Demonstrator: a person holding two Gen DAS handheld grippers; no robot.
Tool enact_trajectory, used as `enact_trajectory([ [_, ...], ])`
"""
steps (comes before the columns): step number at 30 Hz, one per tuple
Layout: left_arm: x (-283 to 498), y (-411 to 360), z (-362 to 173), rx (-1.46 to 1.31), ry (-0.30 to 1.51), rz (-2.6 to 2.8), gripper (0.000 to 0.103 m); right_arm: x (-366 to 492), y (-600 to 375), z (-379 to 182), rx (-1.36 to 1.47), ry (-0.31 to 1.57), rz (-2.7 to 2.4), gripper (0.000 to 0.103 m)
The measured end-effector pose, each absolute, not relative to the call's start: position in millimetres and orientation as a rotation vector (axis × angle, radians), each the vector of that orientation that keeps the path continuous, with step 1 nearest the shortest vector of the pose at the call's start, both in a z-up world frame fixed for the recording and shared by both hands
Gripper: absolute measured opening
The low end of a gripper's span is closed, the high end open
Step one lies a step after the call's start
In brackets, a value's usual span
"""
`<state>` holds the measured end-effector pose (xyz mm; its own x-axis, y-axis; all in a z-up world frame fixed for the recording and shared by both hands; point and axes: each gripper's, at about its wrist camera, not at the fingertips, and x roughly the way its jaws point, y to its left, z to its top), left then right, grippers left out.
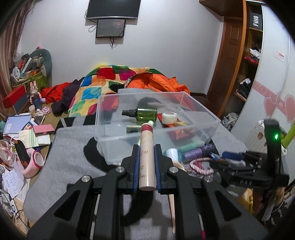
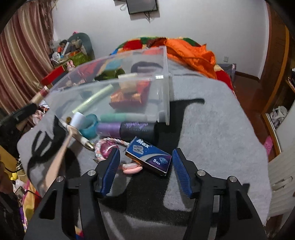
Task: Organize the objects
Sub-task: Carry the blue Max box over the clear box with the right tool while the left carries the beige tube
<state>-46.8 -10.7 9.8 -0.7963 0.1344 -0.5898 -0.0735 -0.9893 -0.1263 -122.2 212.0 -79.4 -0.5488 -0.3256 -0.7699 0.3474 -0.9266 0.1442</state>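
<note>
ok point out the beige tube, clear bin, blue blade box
beige tube [image 1: 146, 162], left wrist view, mid-body between pads
clear bin [image 1: 184, 96], left wrist view, far rim
blue blade box [image 2: 149, 157], right wrist view, top face

Pretty cluttered bedroom tbh. Plain white wall [image 1: 175, 46] with a dark flat wall-mounted screen [image 1: 113, 9] and a smaller one just under it. Striped pinkish-brown curtains [image 2: 20, 61] on the left, a brown wooden door [image 1: 228, 61] and open wooden shelves [image 1: 252, 55] on the right. The bed's got a multicoloured patchwork quilt [image 1: 92, 88] with an orange puffy duvet [image 1: 158, 81] beside it.
</note>
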Motion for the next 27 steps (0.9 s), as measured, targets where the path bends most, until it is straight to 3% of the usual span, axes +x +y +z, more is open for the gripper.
enact_trajectory([
  [12,-74.8,-22.0,21.8,-0.934,-0.154,2.908,0.014,-132.6,230.7,-82.3,1.255,-0.164,-2.409,0.055],
  [13,-76.8,-21.9,22.0,-0.933,-0.15,2.91,0.014,-133.0,230.8,-83.5,1.254,-0.164,-2.413,0.049],
  [27,-107.9,-27.9,15.7,-0.997,-0.136,2.898,0.014,-119.9,232.8,-41.6,1.09,-0.084,-2.51,0.049],
])
